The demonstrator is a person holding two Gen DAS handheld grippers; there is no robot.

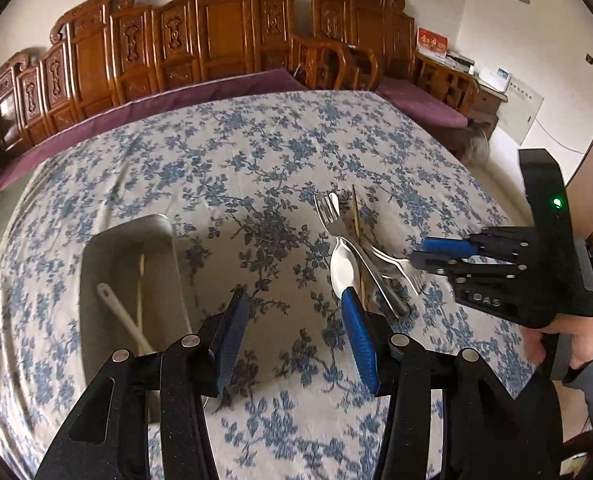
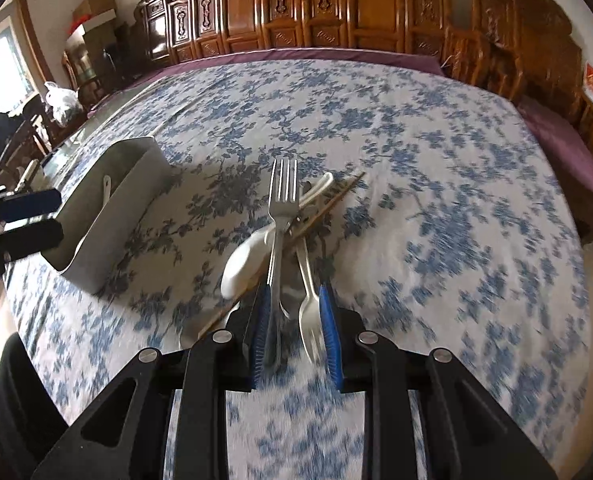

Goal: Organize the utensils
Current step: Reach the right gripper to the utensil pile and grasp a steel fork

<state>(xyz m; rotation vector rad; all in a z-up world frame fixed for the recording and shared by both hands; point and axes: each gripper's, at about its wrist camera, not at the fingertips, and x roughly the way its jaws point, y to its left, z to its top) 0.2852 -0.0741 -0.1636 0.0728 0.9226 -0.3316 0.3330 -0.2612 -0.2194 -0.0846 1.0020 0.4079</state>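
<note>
A pile of utensils lies on the floral tablecloth: a long steel fork (image 2: 282,208), a second fork (image 2: 310,312), a white spoon (image 2: 242,260) and wooden chopsticks (image 2: 328,204). In the left wrist view the pile (image 1: 356,248) lies right of centre. My right gripper (image 2: 292,296) is open, its blue pads on either side of the two fork handles; it shows in the left wrist view (image 1: 420,254) too. My left gripper (image 1: 292,300) is open and empty above the cloth, between the pile and a grey-white bin (image 1: 132,272) that holds a white spoon (image 1: 124,320) and a chopstick.
The bin also shows at the left of the right wrist view (image 2: 112,208). Carved wooden chairs (image 1: 216,32) and a purple cushion line the far table edge. The hand holding the right gripper (image 1: 568,340) is at the right edge.
</note>
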